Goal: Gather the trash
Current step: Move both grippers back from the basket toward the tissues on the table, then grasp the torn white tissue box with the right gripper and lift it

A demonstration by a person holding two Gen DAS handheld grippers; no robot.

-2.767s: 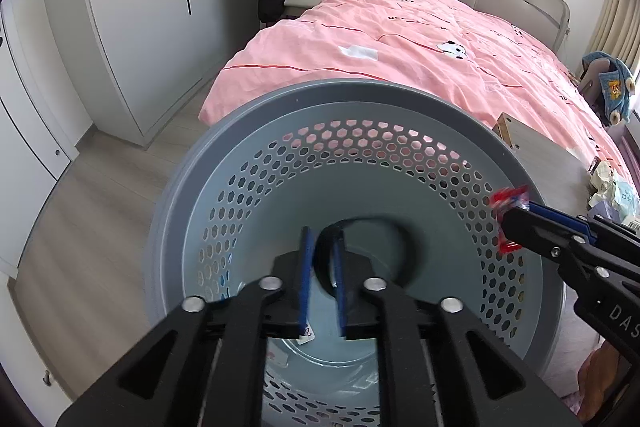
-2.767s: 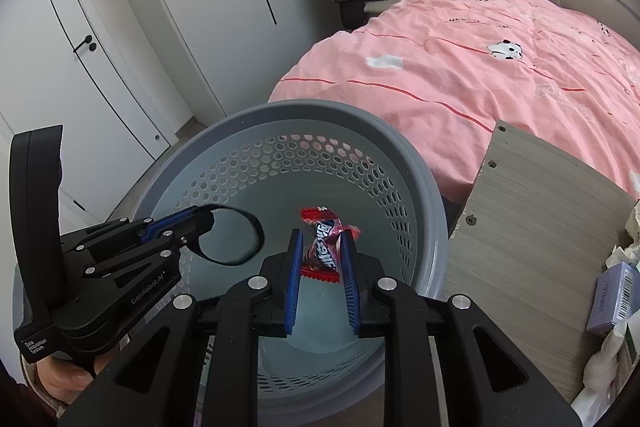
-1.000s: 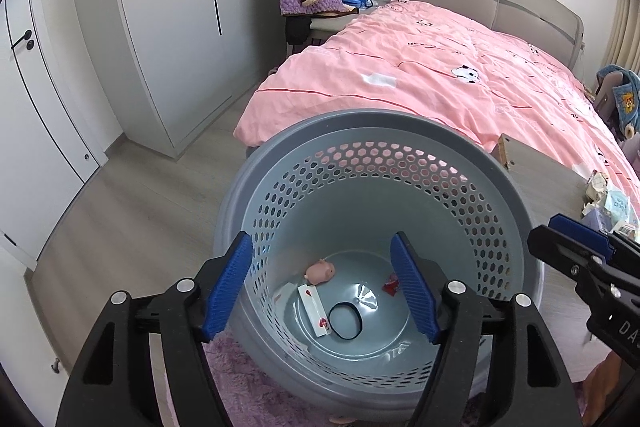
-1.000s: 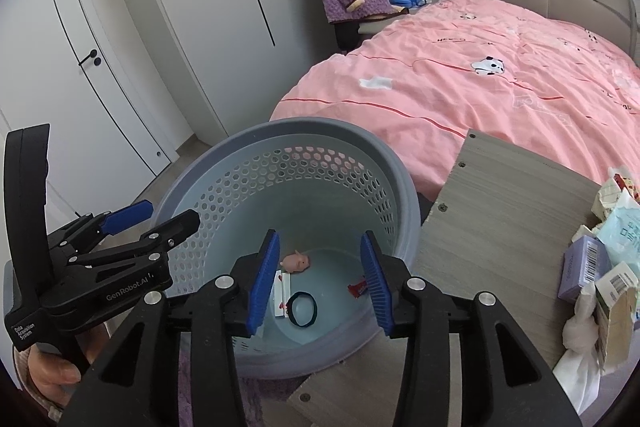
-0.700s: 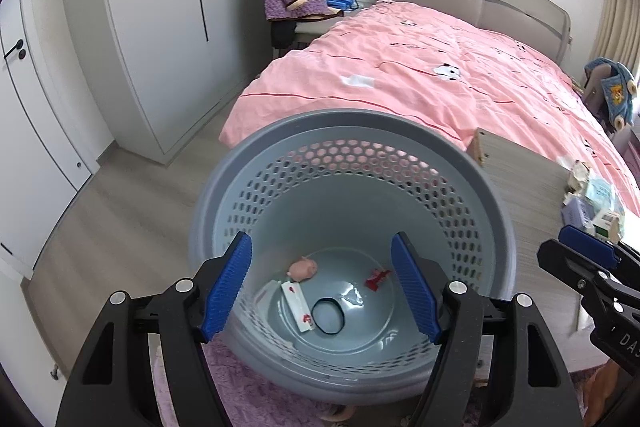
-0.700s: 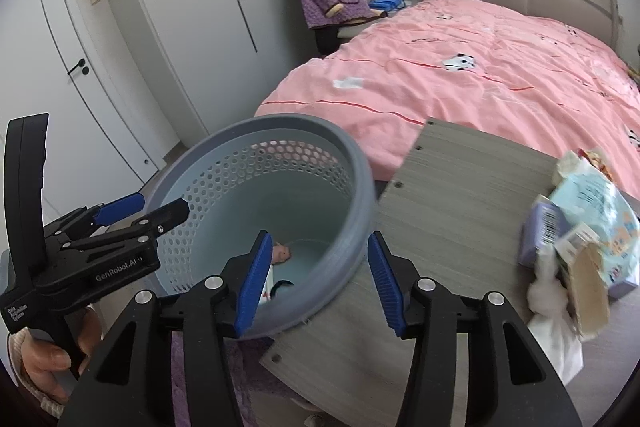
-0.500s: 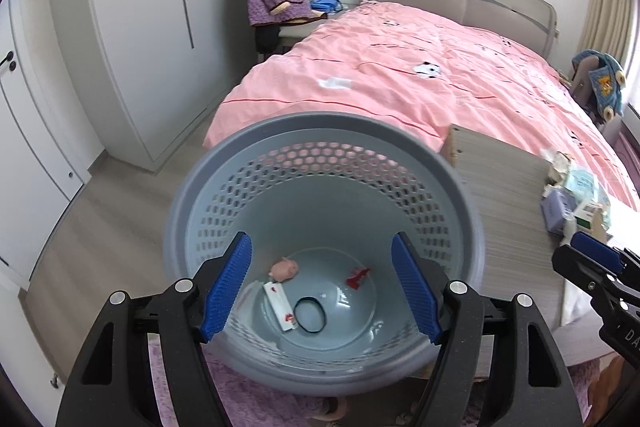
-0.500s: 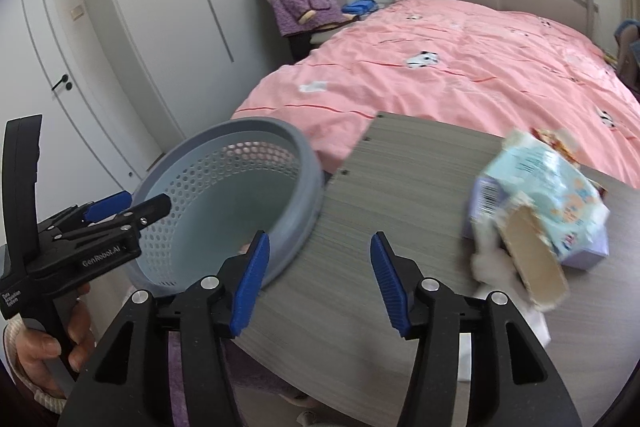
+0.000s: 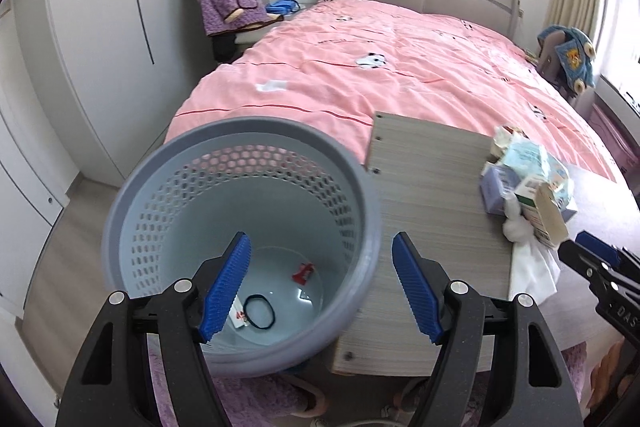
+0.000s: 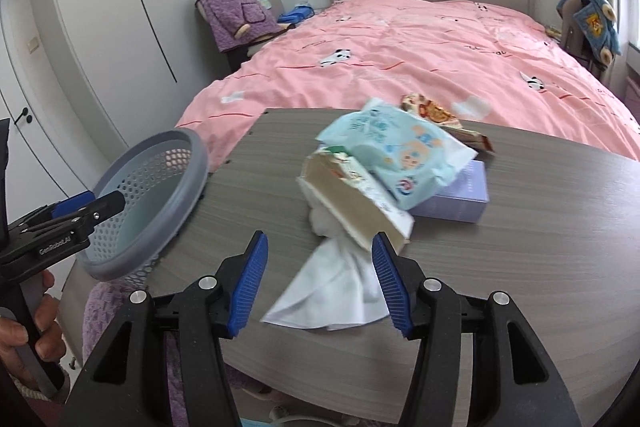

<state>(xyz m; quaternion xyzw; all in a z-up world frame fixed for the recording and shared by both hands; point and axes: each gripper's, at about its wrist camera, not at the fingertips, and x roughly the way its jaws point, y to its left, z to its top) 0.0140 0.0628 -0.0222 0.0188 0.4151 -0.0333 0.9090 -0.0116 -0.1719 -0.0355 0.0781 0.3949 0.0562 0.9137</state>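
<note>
1. A bed with a pink quilt printed with small pandas (image 10: 420, 67) fills the back of the room, its grey padded headboard against the wall.
2. A grey wood-grain table (image 10: 540, 267) stands in front of the bed.
3. A round grey-blue perforated plastic basket (image 9: 360, 187) sits just beside the table's left edge; in it lie a black loop (image 9: 260, 311), a red wrapper (image 9: 303, 273) and a white slip (image 9: 238, 311).
4. The trash pile rests on the table: a pale blue wipes packet (image 10: 400, 151) lies over a lilac cardboard box (image 10: 460, 195), with an opened beige carton (image 10: 352, 203) tilted against them and a crumpled white tissue (image 10: 336, 287) spread at the near side.
5. The left gripper (image 9: 322, 287) hangs over the basket's right rim, jaws spread wide and empty.
6. The right gripper (image 10: 318, 283) hovers above the tissue; its jaws have just been opening and grasp nothing.
</note>
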